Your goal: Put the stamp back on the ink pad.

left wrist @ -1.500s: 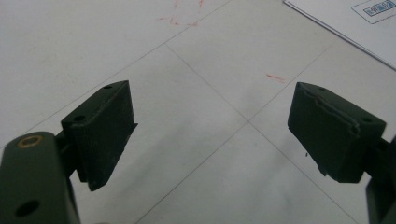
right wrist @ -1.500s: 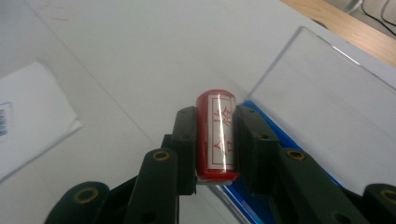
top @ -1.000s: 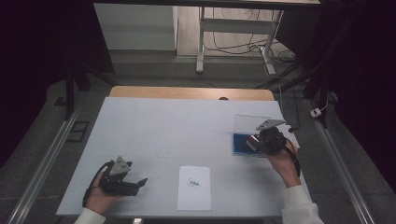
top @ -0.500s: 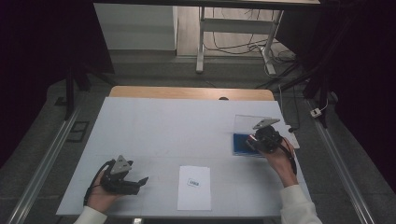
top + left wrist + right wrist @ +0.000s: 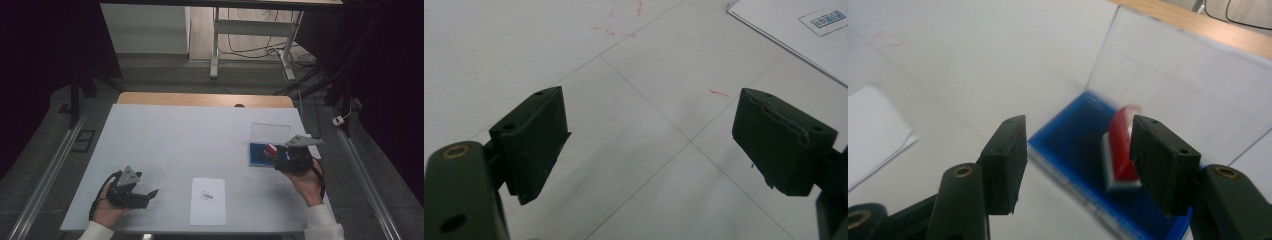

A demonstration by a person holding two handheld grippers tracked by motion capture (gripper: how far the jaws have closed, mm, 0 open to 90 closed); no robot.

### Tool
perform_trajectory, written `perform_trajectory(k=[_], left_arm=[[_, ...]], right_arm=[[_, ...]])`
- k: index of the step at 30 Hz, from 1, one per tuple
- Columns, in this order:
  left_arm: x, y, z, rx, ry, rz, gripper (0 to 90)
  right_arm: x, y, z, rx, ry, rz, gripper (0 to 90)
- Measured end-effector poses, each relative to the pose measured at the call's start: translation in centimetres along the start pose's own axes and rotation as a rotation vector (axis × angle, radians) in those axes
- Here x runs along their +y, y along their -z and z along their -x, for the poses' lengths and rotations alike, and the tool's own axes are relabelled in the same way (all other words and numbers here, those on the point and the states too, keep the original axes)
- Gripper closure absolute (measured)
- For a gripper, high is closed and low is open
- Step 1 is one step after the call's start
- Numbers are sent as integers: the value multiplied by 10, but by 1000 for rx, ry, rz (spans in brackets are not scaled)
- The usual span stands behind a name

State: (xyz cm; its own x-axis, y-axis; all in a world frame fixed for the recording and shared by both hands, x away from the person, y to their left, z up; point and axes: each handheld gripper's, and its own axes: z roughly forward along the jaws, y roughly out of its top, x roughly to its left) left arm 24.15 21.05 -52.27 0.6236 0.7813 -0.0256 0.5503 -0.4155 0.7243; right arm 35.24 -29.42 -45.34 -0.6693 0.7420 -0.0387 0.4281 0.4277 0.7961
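A: Right gripper [image 5: 1075, 165] first — jaws just been opening, now standing well apart, nothing pinched between them.

B: Red stamp [image 5: 1120, 150] there? Looks blurred.

A: Yes, blurred, tilted, red top over a white base, sitting just beside the inner face of the right-hand jaw. Cannot tell whether touching that jaw. Clearly apart from the other one.

B: And underneath?

A: Blue tray [image 5: 1073, 145], stamp over its right part. Clear lid [image 5: 1178, 85] standing up behind it, on the far side.

B: Same from above?

A: From the high view, right gripper [image 5: 274, 156] at the right side of the table [image 5: 175, 135], red stamp [image 5: 271, 149] at its tip, over the blue tray [image 5: 256, 155]. Clear lid [image 5: 270, 133] on the far side of that.

B: Over to the left gripper [image 5: 651, 145]?

A: Jaws spread wide, bare white tabletop between them. Resting near the left front corner [image 5: 150, 194], held in a hand [image 5: 107, 210].

B: Anything between the two?

A: White sheet [image 5: 208, 201] with a small printed label, lying flat near the front edge, well apart from both grippers. Corner of it also up at the top right in the left gripper view [image 5: 794, 25].
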Motion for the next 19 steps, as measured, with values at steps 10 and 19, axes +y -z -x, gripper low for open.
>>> perform_trajectory(k=[10, 19], left_arm=[[1, -1, 0, -10, 9, 6, 147], [1, -1, -1, -5, 24, 6, 146]], right_arm=[[-49, 20, -19, 108, 5, 37, 404], [-63, 21, -22, 120, 39, 37, 404]])
